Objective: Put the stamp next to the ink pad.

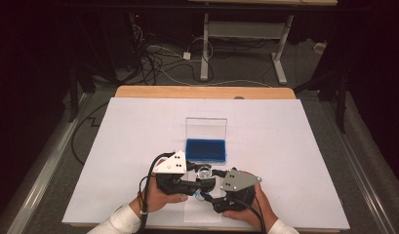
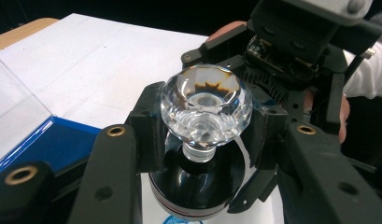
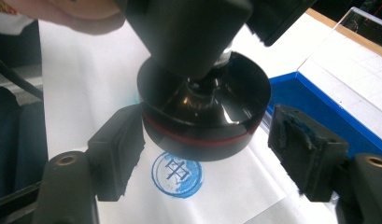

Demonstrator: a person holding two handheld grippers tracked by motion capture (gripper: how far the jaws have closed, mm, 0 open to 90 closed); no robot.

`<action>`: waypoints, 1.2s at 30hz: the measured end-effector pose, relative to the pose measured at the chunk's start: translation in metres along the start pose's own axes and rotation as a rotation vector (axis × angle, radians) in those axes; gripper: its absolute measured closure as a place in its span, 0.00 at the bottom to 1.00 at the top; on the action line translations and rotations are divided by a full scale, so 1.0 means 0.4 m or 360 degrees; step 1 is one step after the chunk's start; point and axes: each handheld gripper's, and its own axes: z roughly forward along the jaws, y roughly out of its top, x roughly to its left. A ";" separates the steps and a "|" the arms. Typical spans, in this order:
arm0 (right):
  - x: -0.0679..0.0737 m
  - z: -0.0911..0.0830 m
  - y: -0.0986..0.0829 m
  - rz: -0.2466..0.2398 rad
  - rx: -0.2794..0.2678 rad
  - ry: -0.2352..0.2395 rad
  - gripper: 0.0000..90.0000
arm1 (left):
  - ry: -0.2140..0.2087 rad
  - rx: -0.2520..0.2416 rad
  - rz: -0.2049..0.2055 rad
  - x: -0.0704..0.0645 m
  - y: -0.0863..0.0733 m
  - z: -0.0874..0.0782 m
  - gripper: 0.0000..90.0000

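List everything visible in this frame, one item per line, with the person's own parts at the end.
Stamp: one, black body with red band and clear faceted knob, lifted just above the paper, held at the knob.
Stamp print: one, blue circle, on the paper slip under the stamp.
Paper slip: one, white, near table edge.
Ink pad case: one, blue pad, clear lid raised, table centre.
Table: one, white top, wooden far edge.
Left gripper: black, shut on the knob.
Right gripper: black, jaws apart beside the stamp body.
Hands: two, white sleeves.

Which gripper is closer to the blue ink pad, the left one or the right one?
Left, though not by much. The left gripper sits just in front of the ink pad, off its near left corner, clamping the stamp. The right gripper lies further back towards the person, jaws open beside the stamp.
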 end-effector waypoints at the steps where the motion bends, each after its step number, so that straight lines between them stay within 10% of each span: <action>1: 0.001 0.001 0.000 -0.0006 0.0007 -0.0009 0.27 | -0.0001 0.0005 0.0003 0.001 0.001 -0.001 0.60; 36: -0.024 -0.051 -0.021 -0.0043 -0.0013 -0.0174 0.27 | 0.0166 0.0011 0.0048 0.023 0.006 -0.061 0.60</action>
